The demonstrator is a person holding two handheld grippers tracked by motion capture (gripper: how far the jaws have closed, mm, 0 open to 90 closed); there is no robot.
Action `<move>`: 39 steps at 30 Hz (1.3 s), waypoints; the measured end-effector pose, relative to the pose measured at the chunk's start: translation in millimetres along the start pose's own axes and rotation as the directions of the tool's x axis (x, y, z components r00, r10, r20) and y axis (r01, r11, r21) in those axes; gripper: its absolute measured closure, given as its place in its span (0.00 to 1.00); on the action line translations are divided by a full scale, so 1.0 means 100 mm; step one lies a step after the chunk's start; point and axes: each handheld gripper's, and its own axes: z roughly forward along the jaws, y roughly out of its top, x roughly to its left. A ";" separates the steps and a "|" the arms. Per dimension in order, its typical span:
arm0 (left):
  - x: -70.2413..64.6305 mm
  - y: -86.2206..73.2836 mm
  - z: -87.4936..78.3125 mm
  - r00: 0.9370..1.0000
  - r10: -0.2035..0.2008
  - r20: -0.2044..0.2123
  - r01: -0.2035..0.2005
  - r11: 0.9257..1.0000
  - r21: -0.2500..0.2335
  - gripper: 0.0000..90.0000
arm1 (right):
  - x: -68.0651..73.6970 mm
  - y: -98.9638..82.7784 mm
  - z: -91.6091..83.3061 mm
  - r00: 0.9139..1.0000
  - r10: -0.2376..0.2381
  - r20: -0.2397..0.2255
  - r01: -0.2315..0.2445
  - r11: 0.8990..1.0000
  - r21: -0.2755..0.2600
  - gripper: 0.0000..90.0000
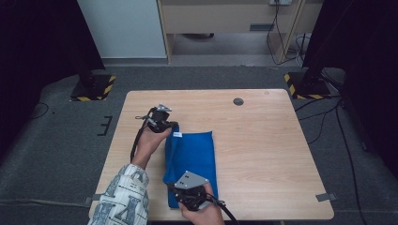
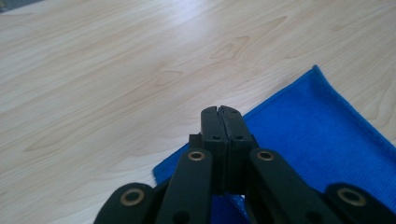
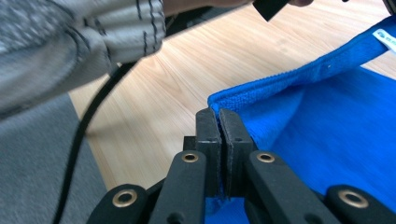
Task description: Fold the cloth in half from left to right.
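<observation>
A blue cloth (image 1: 195, 154) lies folded lengthwise on the left half of the wooden table (image 1: 263, 140). My left gripper (image 1: 172, 129) is at the cloth's far left corner, by a small white label (image 1: 177, 135). In the left gripper view its jaws (image 2: 219, 112) are pressed together with blue cloth (image 2: 317, 130) pinched low between them. My right gripper (image 1: 174, 186) is at the cloth's near left corner. In the right gripper view its jaws (image 3: 218, 114) are shut on the cloth's edge (image 3: 280, 81), which runs raised toward the label (image 3: 385, 37).
A person's patterned sleeve (image 1: 124, 197) comes in at the bottom left; it and a black cable (image 3: 88, 121) hang close by in the right gripper view. A dark round hole (image 1: 238, 101) marks the table's far side. Striped stand bases (image 1: 94, 86) (image 1: 307, 86) sit on the floor beyond.
</observation>
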 end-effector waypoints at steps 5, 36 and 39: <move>-0.15 0.07 0.13 1.000 -0.015 0.009 0.015 1.000 -0.008 0.99 | -0.11 -0.10 -0.17 1.000 -0.010 0.027 0.010 1.000 0.008 0.98; -0.71 0.27 0.62 0.999 0.032 0.030 -0.033 0.999 0.036 0.99 | -0.35 -0.52 -0.52 0.996 0.012 0.093 -0.016 0.999 0.045 0.97; -0.74 0.26 0.69 0.999 0.029 0.028 -0.030 0.999 0.043 0.99 | -0.41 -0.58 -0.52 0.995 0.030 0.099 -0.035 0.998 0.056 0.97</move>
